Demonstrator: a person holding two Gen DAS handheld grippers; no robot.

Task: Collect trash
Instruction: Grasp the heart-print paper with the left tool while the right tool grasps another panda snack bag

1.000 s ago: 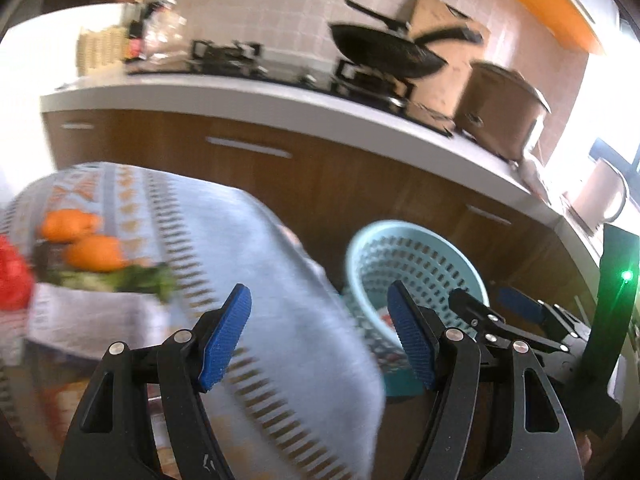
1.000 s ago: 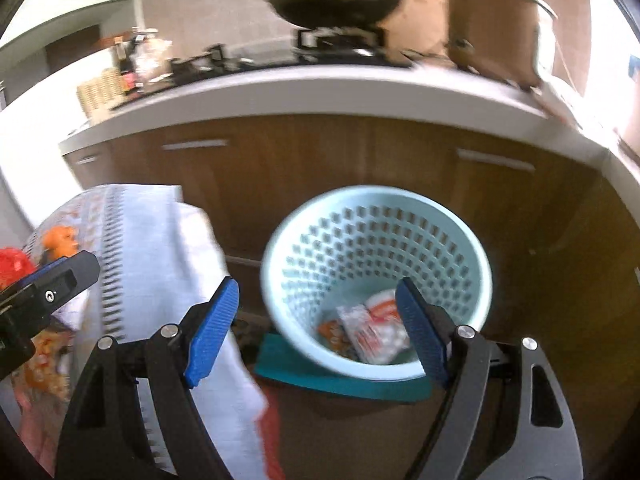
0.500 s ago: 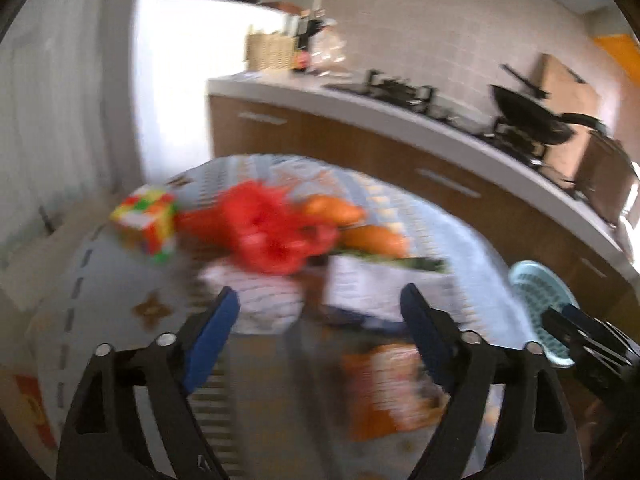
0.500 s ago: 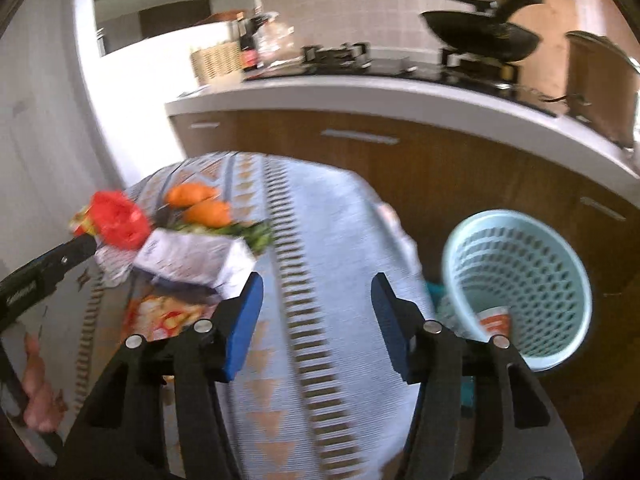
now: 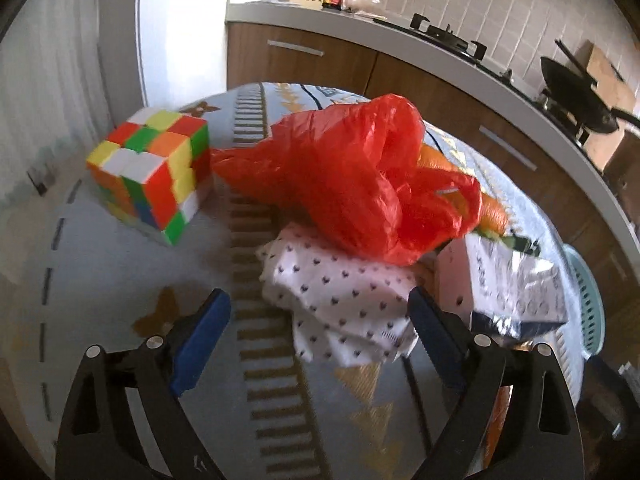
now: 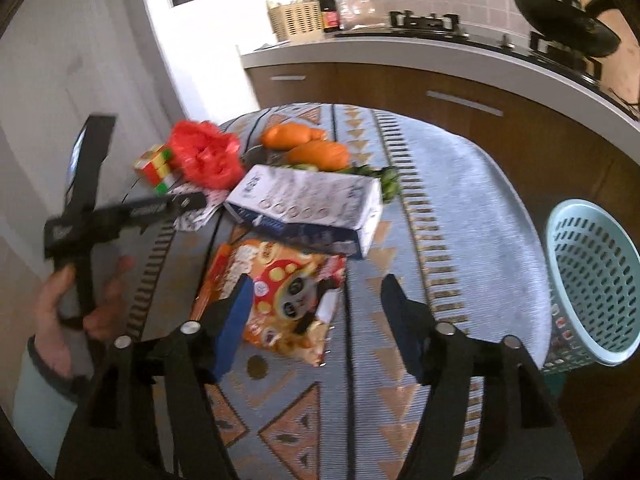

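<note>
Both tongs have swung from the basket [image 6: 592,280], now at frame right, back to the littered counter [image 6: 460,208]. Left tongs [image 5: 318,334] opening, empty, over spotted tissue [image 5: 344,300]; right tongs [image 6: 316,314] opening, empty, above the snack wrapper [image 6: 280,280]. Next pickup looks imminent.

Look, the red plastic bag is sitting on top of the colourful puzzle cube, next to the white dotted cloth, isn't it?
Not quite. The red plastic bag is not on the puzzle cube; it sits beside the cube, with its lower part lying on the white dotted cloth. The cube stands by itself on the tablecloth. The left wrist view shows this clearly.
</note>
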